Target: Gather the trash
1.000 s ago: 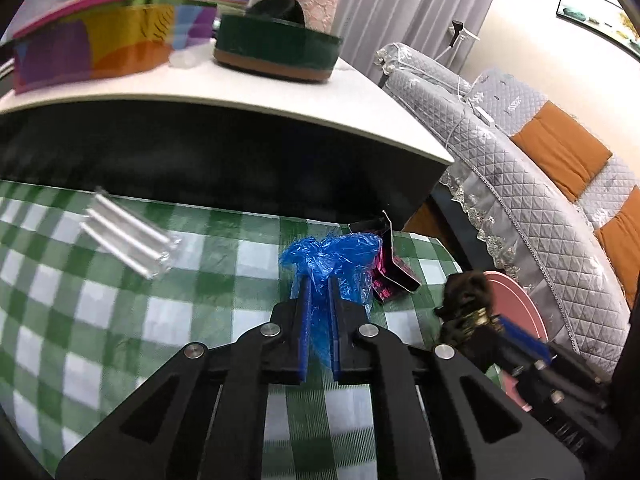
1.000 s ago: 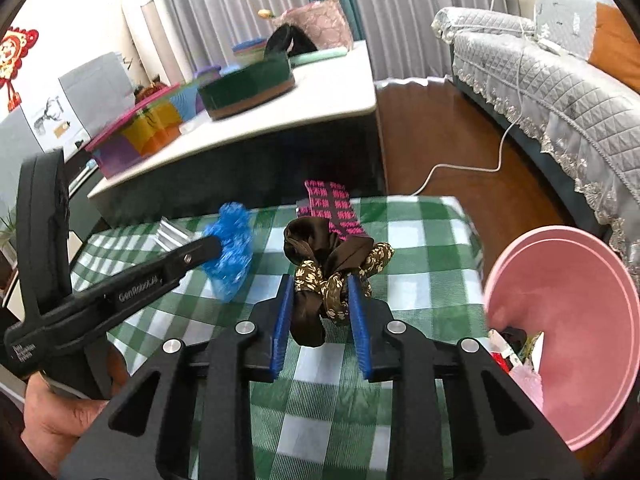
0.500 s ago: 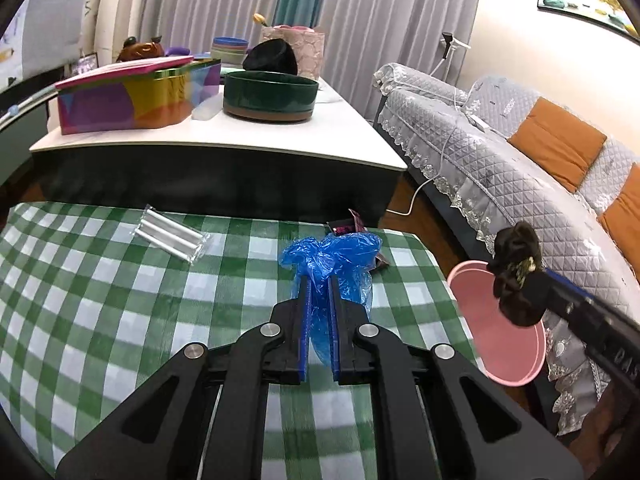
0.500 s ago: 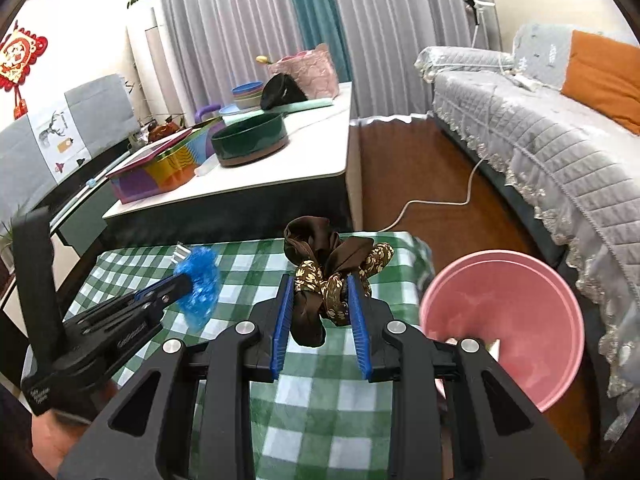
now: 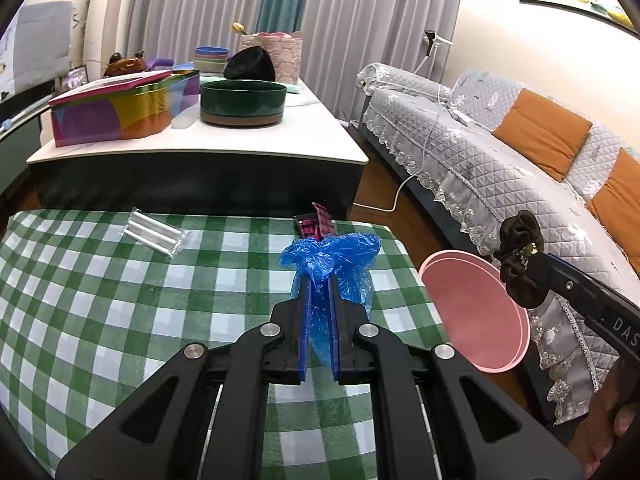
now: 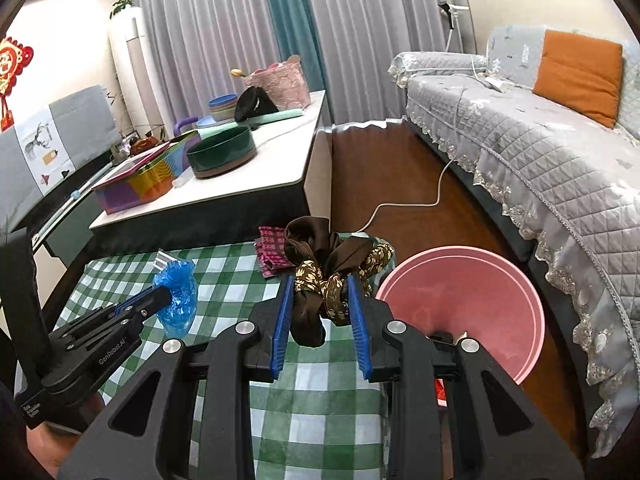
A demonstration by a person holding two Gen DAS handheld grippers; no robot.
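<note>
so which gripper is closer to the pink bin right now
Right. The right gripper, shut on the brown scrunchie, sits just beside the pink bin rim. The left gripper, holding the blue plastic bag, is further back over the checked table.

Your two wrist fisheyes: each looks down along its own gripper, close above the checked surface (image 5: 120, 304), facing the curtains; both share that surface, the pink bin (image 6: 480, 280) and the sofa (image 5: 480, 152).
</note>
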